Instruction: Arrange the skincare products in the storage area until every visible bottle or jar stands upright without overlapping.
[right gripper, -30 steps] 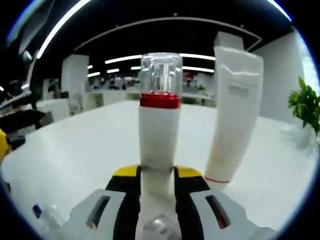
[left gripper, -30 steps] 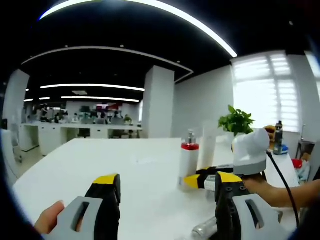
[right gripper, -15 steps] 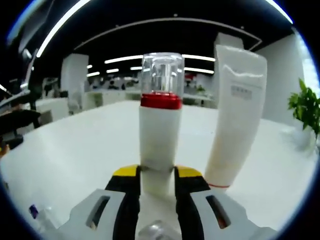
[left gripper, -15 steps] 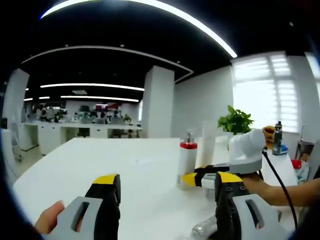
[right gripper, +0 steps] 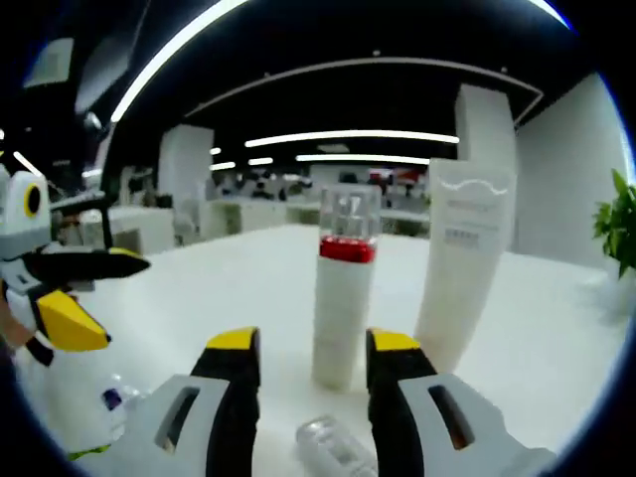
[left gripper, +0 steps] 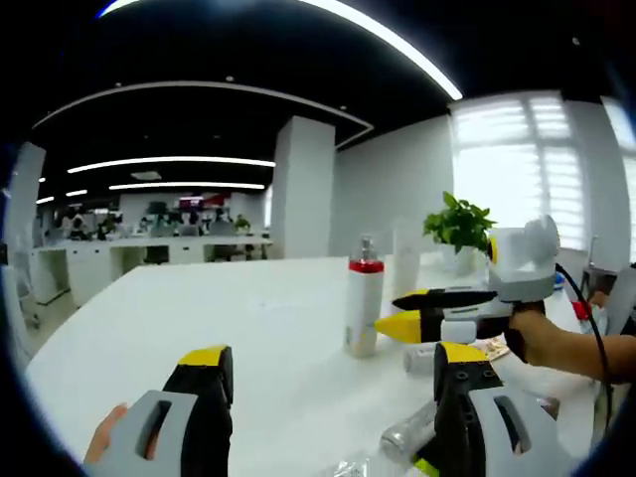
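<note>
On the white bench (left gripper: 199,328) a pump bottle (right gripper: 343,298) with a white body, a red collar and a clear cap stands upright, and a white tube (right gripper: 462,273) stands on its cap just beside it, on the bottle's right in the right gripper view, the two close but with a sliver of bench showing between them. The right tongs (right gripper: 310,354) are open, their yellow-tipped jaws parted on either side of the bottle's base with a clear gap to it on each side, gripping nothing. Right below that gap a small clear bottle (right gripper: 333,447) lies on its side on the bench. In the left gripper view the same right tongs reach in from the right, level with the pump bottle's lower half, held by a person's hand (left gripper: 556,343). The left tongs (left gripper: 328,373) are also wide open and empty, low over the near part of the bench. Between its jaws and to the right a silvery bottle (left gripper: 407,437) lies tipped over on the bench. A potted green plant (left gripper: 459,224) stands at the far right of the bench near the window.
</note>
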The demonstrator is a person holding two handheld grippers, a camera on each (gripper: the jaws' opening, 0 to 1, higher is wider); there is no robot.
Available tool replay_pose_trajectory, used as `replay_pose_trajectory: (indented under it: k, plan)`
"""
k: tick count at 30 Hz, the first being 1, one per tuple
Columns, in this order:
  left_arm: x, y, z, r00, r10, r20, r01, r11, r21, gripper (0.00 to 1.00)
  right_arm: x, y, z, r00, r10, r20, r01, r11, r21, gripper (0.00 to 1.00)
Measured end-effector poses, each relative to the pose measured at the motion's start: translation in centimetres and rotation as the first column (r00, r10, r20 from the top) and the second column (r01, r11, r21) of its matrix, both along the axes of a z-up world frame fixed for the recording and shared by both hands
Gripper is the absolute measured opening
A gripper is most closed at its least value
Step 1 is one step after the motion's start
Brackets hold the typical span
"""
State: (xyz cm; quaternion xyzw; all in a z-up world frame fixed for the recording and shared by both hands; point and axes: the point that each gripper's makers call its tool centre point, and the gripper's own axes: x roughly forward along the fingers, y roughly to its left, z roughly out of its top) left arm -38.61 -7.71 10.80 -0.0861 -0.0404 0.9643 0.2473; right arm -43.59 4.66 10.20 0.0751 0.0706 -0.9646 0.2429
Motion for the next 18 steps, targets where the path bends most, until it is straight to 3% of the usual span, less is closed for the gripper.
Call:
replay_pose_trajectory:
  k: [4, 9, 18]
  plan:
    - [0.3, 0.6, -0.9, 0.998, -0.055, 0.034, 0.055, 0.998, -0.005, 0.93, 1.8, 0.6, 0.1, 0.998, 0.057, 0.002, -0.057, 0.998, -0.003, 0.48]
    - [0.7, 1.1, -2.0, 0.993, -0.097, 0.074, 0.097, 0.995, -0.003, 1.0, 3.2, 2.3, -0.4, 0.996, 0.083, 0.037, -0.081, 0.994, -0.072, 0.52]
    - [1.5, 2.8, -3.2, 0.982, -0.172, 0.076, 0.176, 0.983, -0.043, 1.0, 5.6, 3.4, -1.1, 0.989, 0.147, 0.029, -0.143, 0.984, -0.107, 0.71]
